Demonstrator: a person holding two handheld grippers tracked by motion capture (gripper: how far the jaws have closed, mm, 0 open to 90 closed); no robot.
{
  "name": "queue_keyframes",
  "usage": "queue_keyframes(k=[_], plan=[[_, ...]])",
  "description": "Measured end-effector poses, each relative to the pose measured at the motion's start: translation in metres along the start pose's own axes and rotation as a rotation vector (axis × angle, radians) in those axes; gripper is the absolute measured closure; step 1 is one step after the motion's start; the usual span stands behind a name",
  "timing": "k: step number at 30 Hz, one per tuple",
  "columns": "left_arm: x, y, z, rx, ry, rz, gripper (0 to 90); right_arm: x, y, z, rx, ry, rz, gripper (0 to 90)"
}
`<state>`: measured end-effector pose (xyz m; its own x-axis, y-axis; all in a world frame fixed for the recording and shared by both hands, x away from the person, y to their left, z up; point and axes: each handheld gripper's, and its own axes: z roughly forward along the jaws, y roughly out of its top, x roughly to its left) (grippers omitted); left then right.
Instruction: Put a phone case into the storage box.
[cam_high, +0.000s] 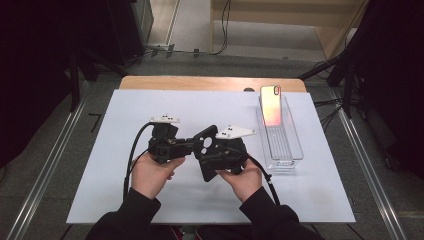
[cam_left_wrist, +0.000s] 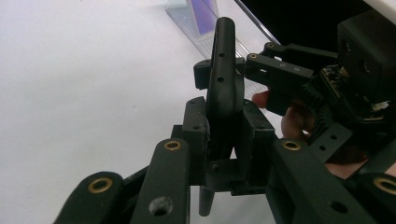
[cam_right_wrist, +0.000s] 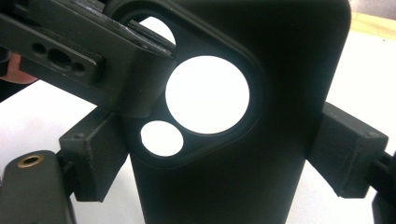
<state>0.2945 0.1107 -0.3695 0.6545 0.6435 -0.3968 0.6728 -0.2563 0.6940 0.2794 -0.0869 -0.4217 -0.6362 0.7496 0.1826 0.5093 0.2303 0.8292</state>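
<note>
Phone (cam_high: 271, 106) upright in clear tray (cam_high: 295, 150) — white table (cam_high: 100, 165)

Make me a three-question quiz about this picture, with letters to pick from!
1. Where is the pink shiny phone?
A. in the clear plastic tray
B. on the floor
C. in a hand

2. How many round holes are in the black phone case?
A. none
B. two
C. five

3. What holds the case?
A. nothing
B. only the left tongs
C. both the left tongs and the right tongs

Answers: 1 A, it leans inside the tray. 2 B, a big hole and a small one. 3 C, each pair presses on the case.
</note>
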Motion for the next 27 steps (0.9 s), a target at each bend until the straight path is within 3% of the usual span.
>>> queue_keyframes(k=[4,9,11,15,18,24,27], plan=[[-0.003,0.005,-0.006,-0.010,0.005,0.004,51.2,-0.003,0.000,0.000,0.005,0.002,0.008,12.0],[-0.001,0.007,-0.015,-0.030,-0.030,0.019,40.4,-0.012,0.000,-0.001,0.011,-0.015,0.019,12.0],[0.000,0.007,-0.018,-0.039,-0.038,0.045,36.5,-0.017,0.001,-0.003,0.005,-0.014,0.022,12.1],[0.002,0.004,-0.021,-0.043,-0.024,0.154,34.4,-0.026,0.004,-0.007,0.025,0.040,0.031,12.1],[0.006,0.002,-0.020,0.002,-0.055,0.162,34.2,-0.033,0.005,-0.009,0.028,0.080,0.043,12.0],[0.017,-0.002,-0.019,0.021,-0.111,0.175,31.2,-0.044,0.011,-0.017,0.033,0.098,0.017,12.0],[0.023,-0.006,-0.016,0.032,-0.095,0.176,31.2,-0.049,0.013,-0.023,0.030,0.113,0.007,12.0]])
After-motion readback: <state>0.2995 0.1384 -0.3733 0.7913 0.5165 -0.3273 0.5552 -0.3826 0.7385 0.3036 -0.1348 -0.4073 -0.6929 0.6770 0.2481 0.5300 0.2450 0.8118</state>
